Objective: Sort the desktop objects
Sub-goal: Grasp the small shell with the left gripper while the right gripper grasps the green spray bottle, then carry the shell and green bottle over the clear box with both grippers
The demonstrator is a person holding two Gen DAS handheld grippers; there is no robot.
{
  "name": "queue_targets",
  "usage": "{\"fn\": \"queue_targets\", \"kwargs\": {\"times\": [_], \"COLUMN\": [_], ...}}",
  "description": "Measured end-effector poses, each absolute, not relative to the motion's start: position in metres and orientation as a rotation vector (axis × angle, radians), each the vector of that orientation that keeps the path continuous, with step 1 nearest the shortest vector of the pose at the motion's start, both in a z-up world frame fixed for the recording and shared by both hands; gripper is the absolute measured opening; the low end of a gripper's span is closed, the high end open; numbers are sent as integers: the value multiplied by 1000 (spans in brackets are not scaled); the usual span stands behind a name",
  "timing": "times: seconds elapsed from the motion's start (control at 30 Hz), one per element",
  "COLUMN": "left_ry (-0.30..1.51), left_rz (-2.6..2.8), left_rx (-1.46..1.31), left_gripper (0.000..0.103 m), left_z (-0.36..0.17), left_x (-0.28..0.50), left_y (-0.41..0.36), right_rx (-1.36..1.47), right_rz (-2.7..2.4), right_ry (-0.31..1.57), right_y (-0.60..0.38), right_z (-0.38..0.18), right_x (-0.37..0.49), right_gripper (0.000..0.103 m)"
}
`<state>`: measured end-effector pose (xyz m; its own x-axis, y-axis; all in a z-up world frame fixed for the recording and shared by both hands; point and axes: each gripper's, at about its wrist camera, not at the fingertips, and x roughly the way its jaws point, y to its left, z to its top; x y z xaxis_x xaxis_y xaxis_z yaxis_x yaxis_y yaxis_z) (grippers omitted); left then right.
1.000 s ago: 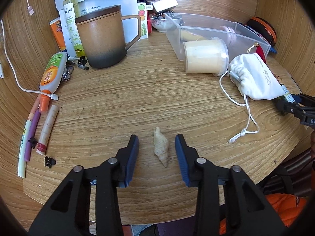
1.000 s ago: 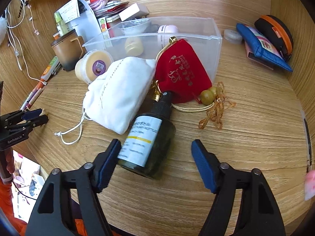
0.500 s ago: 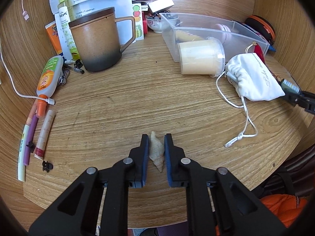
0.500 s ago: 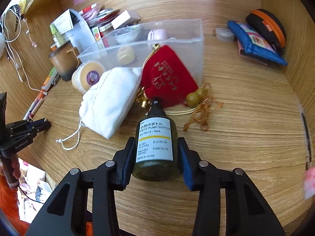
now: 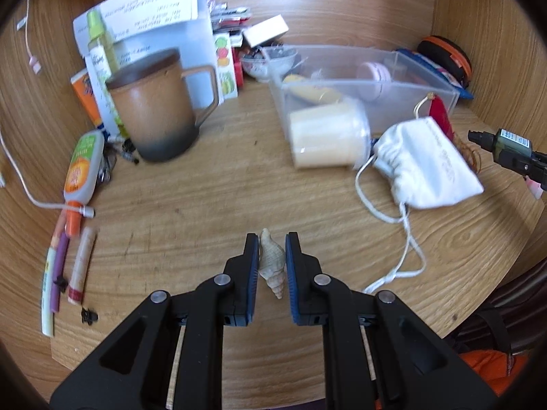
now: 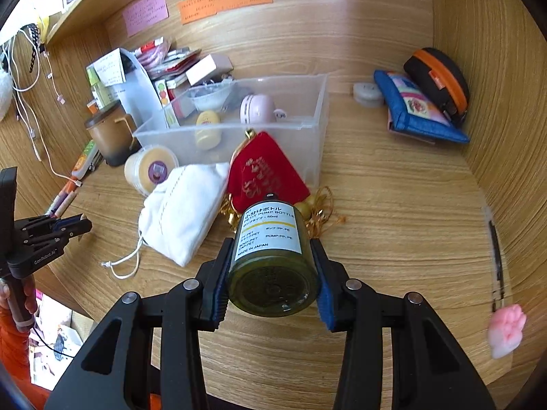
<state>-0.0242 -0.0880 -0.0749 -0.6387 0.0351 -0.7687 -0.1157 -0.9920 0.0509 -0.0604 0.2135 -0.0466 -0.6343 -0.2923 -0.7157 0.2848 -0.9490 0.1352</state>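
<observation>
The little shell point(image 5: 271, 262) sits pinched between the left gripper point(image 5: 271, 266) fingers, its thin tip pointing back toward the handle. The green bottle point(image 6: 271, 256) is squeezed by the right gripper point(image 6: 270, 273), bottom toward us, cap aimed at the clear box point(image 6: 318, 112). I think both are being carried there, just above the desk point(image 6: 393, 205).

Left gripper point(image 5: 271, 266), right gripper point(image 6: 270, 266) both clamped.

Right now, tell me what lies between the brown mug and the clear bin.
Bare wood only: in the left wrist view, nothing lies on the desk between the brown mug and the clear bin.
</observation>
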Motion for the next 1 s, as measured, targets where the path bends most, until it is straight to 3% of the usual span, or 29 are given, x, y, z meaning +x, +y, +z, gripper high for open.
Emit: {"fn": "queue_targets", "kwargs": {"times": [0.3, 0.73, 1.0], "left_ry": [127, 241, 164], "left_rz": [2794, 2810, 2793], "left_rx": [-1208, -1032, -977], "left_gripper": [14, 14, 14], "left_z": [-53, 7, 33], "left_x": [-40, -68, -101], "left_y": [-80, -56, -52], "right_rx": [1080, 940, 872], "right_rz": [-2591, -2658, -2656], "right_ry": [-1, 53, 47], "right_y": [218, 218, 215], "right_z": [-27, 12, 33], "right_x": [-60, -79, -111], "right_gripper": [38, 38, 38]}}
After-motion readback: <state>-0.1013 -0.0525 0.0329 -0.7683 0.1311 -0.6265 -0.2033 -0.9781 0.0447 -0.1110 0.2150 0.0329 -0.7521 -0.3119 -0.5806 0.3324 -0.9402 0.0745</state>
